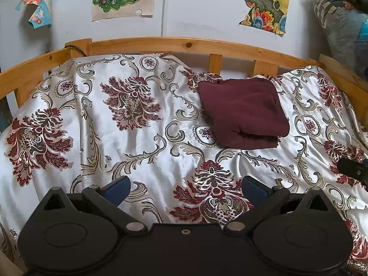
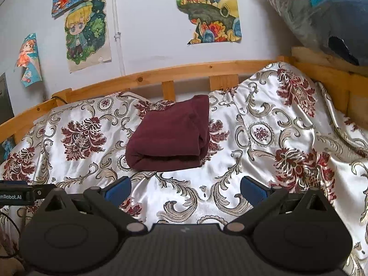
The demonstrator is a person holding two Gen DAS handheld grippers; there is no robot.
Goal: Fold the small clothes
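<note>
A dark maroon garment (image 1: 243, 112) lies folded into a thick rectangle on the floral satin bedspread (image 1: 147, 138), toward the back right in the left wrist view. In the right wrist view the garment (image 2: 171, 135) lies just ahead, its folded edge facing me. My left gripper (image 1: 185, 189) is open and empty, above the bedspread, well short and left of the garment. My right gripper (image 2: 185, 189) is open and empty, a short way in front of the garment. The right gripper's tip (image 1: 353, 169) shows at the left view's right edge; the left gripper (image 2: 16, 195) shows at the right view's left edge.
A wooden bed rail (image 1: 188, 46) runs along the back and sides. Drawings (image 2: 87, 34) hang on the wall behind. A plastic-wrapped bundle (image 2: 322, 11) rests on the rail at the right. The bedspread (image 2: 287, 138) is rumpled at the right.
</note>
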